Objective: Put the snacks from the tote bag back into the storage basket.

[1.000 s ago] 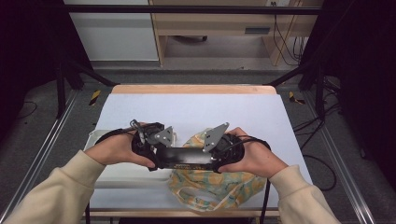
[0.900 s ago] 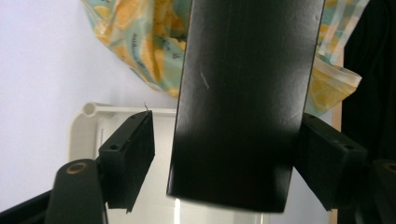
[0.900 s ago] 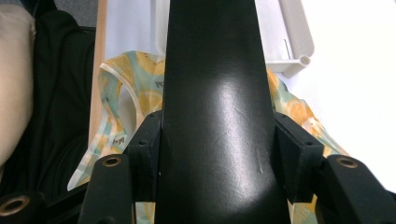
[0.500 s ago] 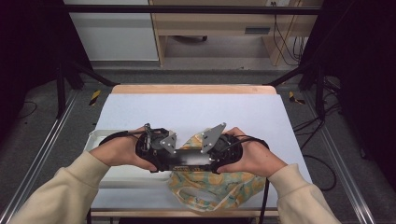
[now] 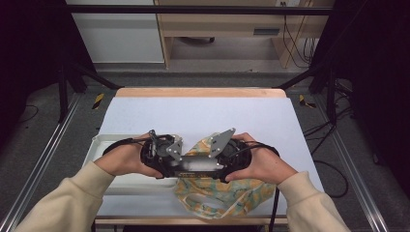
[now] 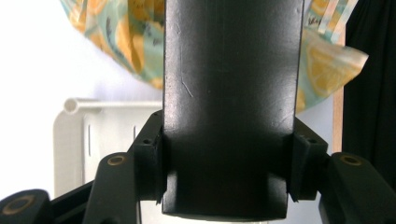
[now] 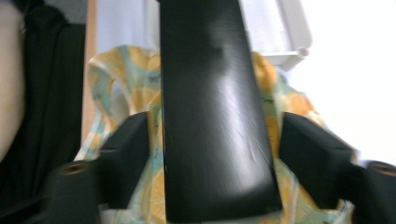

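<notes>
A black flat slab [image 5: 196, 166] hangs level between my two grippers, just above a lemon-print cloth [image 5: 222, 193] near the table's front edge. My left gripper [image 5: 180, 166] comes in from the left. Its jaws have just been closing, and in the left gripper view its pads [image 6: 156, 161] press on both sides of the slab [image 6: 229, 93]. My right gripper [image 5: 216, 166] faces it from the right. Its jaws have just been opening, and in the right gripper view they stand a little off the slab [image 7: 215, 116], which still lies between them.
A white tray [image 5: 104, 145] lies at the left under my left hand. The cloth [image 7: 116, 93] reaches the wooden front edge of the white table [image 5: 203, 116]. Dark floor, rails and cables surround the table.
My left gripper has edged a little right and down, closer onto the slab. The right hand has stayed put.
</notes>
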The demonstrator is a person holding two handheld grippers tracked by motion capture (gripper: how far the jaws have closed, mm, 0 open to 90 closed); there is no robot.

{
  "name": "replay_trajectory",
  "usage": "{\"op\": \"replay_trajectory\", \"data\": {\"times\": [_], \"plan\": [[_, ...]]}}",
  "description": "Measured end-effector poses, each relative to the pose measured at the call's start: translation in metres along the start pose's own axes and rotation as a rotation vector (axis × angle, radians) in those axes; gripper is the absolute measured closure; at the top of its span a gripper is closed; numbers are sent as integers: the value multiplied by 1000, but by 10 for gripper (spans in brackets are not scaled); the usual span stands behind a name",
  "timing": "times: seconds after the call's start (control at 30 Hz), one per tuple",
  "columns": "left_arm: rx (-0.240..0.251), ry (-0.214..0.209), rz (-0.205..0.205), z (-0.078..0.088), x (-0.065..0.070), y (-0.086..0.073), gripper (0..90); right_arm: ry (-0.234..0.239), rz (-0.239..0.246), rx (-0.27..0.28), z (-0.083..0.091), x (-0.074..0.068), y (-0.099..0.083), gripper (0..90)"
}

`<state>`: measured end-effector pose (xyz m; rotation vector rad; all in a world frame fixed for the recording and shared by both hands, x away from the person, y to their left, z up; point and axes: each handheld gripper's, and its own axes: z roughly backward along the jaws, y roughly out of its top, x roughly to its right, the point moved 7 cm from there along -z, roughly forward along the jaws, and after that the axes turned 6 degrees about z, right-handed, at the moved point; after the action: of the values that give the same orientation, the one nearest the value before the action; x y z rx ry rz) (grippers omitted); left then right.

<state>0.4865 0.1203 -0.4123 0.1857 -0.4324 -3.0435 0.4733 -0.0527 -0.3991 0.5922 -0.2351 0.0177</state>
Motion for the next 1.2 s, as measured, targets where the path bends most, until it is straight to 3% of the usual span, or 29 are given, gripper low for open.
{"op": "replay_trajectory", "data": {"times": [0.13, 0.37, 0.5, 0.67, 0.73, 0.9, 1.07, 1.2], "plan": [[21, 1, 34, 9, -4, -11, 432, -55, -63, 39, 13, 3, 0, 146], [51, 36, 82, 27, -13, -35, 432, -215, -293, 123, 43, 8, -18, 109], [54, 52, 101, 37, -13, -46, 432, -273, -401, 180, 52, 4, -29, 98], [51, 69, 111, 43, -14, -56, 432, -341, -479, 199, 55, 3, -41, 98], [49, 79, 118, 46, -15, -61, 432, -400, -510, 202, 58, 6, -47, 102], [53, 92, 133, 53, -15, -76, 433, -479, -622, 241, 61, 13, -65, 91], [61, 85, 126, 60, -19, -86, 433, -529, -657, 250, 62, 14, -82, 93], [77, 85, 138, 66, -32, -96, 433, -589, -685, 266, 66, 13, -98, 93]]}}
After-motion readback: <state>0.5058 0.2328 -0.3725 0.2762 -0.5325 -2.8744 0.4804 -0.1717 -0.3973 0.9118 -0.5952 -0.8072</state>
